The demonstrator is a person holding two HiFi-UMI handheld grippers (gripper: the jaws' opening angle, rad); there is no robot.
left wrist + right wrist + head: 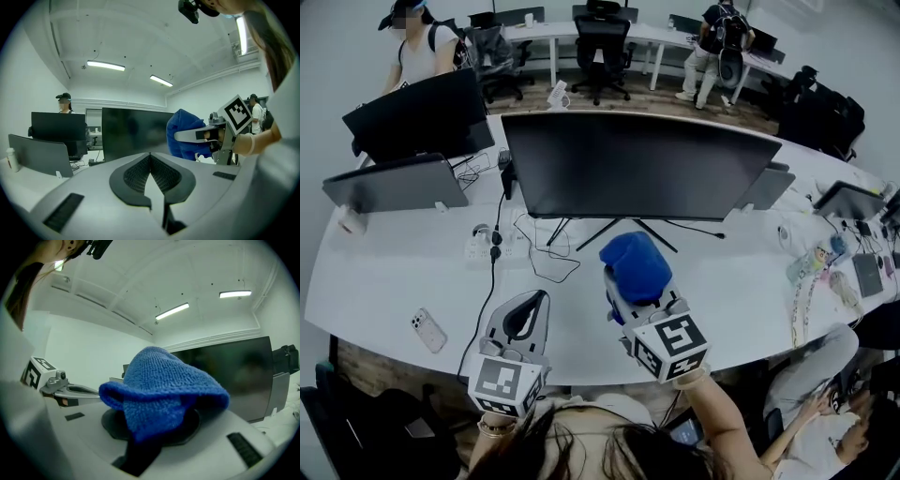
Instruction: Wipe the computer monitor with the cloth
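1. Step in hand, as judged: the approach before the first stroke. Cloth (636, 264) already gripped and raised on the near side of the monitor (637, 164), in front of its lower middle. Apparently no touch with the screen yet.
2. Next move, probably: to bring the blue bundle farther, flat onto the dark screen, then to sweep sideways with light and even pressure. Care needed not to press with the hard jaw tips, and not to push the thin stand backward on the desk (384, 281).
3. Right gripper (630, 281): clenched on the cloth. Jaws almost fully covered by the folded fabric, bulging up and over the tips. Fabric pinched low between them, as seen in the right gripper view. No contact with anything else.
4. Left gripper (536, 302): jaws pressed together, tip against tip, nothing between them. Held low over the near edge of the desk, left of the right gripper and well apart from the monitor. Seemingly idle for the moment.
5. Elsewhere on the desk: loose cables (539, 248) under the monitor and a phone (428, 330) at the near left, both outside the likely wiping path.
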